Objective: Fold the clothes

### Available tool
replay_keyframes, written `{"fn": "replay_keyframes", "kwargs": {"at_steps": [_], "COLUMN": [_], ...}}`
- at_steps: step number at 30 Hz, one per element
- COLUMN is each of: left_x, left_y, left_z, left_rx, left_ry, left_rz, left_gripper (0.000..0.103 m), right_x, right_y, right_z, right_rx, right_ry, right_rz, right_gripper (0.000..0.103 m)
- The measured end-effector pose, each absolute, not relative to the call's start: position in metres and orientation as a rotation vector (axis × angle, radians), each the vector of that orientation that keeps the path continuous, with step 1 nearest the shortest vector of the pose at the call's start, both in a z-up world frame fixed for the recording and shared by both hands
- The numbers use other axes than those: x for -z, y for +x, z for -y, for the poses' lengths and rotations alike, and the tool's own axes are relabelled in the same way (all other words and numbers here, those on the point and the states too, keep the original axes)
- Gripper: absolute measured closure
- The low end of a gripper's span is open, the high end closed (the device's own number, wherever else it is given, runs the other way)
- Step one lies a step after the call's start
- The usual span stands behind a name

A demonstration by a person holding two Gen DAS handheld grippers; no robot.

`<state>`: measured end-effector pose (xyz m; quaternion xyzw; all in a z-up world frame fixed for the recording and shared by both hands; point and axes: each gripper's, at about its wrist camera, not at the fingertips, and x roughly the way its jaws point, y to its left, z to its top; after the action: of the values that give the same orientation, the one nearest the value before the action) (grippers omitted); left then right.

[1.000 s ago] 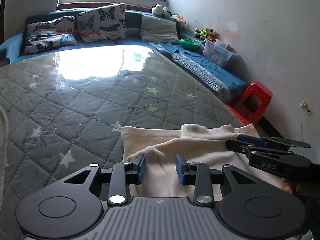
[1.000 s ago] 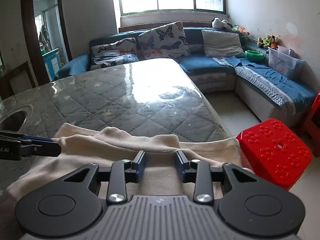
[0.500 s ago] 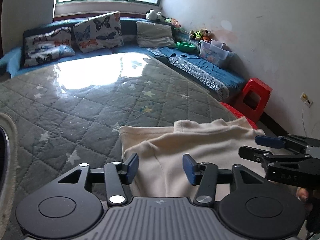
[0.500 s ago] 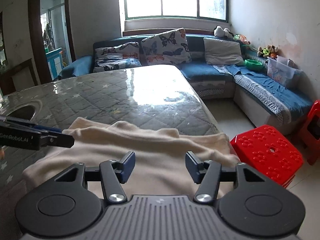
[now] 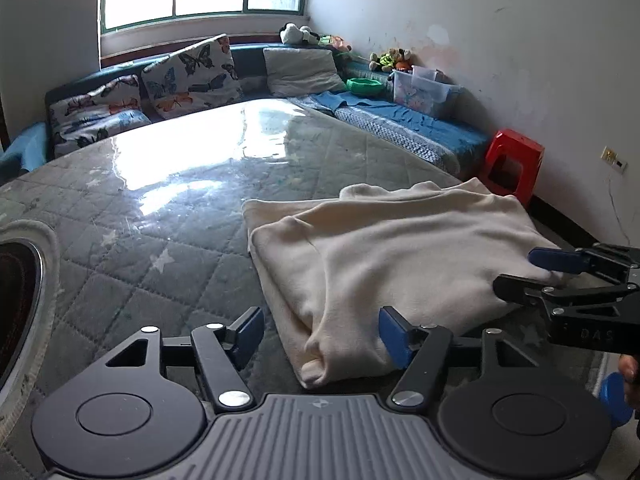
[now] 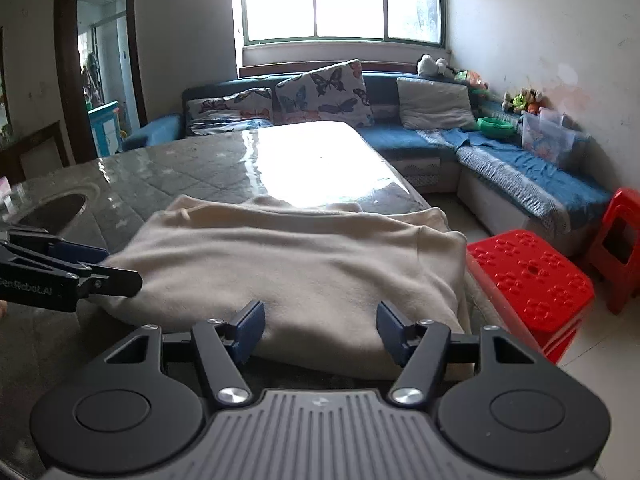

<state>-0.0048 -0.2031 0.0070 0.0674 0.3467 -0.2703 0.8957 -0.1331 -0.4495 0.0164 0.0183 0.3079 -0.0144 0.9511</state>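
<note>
While both grippers (image 5: 320,330) (image 6: 318,328) just opened, empty; cream garment (image 5: 392,256) folded, rumpled.

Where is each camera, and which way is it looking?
Left wrist view: sits on the left gripper, looking forward and down over the folded cream garment on the quilted table; the right gripper and a bit of a hand show at the right edge.
Right wrist view: sits on the right gripper, facing the same garment, with the red stool beside the table; the left gripper pokes in at the left.
Both share: garment, table, sofa, window.
</note>
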Motion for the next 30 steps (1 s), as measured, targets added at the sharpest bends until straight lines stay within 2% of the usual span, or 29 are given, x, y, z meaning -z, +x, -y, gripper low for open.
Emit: {"fn": "replay_keyframes", "kwargs": {"at_steps": [9,20,24,30], "left_x": [-0.01,-0.01,-0.01,-0.01], "left_y": [-0.009,-0.026,-0.034,-0.047], "left_z": [0.18,0.156,0.154,0.161], "left_rx": [0.527,0.463,0.467,0.457], "left_ry": [0.088,0.078,0.08,0.114], "left_rz": [-0.743,-0.74,-0.749,-0.753], "left_gripper": [0.027,0.004,0.002,0.0], "right_x": [-0.026,-0.022,-0.02,-0.02], "right_y": [-0.147,-0.161,-0.165,-0.17], "right_z": [0.439,0.434,0.432,0.428], "right_rx": [0.015,0.019,0.025,0.032], "right_ry": [0.017,0.082,0.105,0.11], "right_rz": [-0.619,-0.659,-0.667,-0.677], "right_gripper": [0.036,0.035,0.034,0.028]}}
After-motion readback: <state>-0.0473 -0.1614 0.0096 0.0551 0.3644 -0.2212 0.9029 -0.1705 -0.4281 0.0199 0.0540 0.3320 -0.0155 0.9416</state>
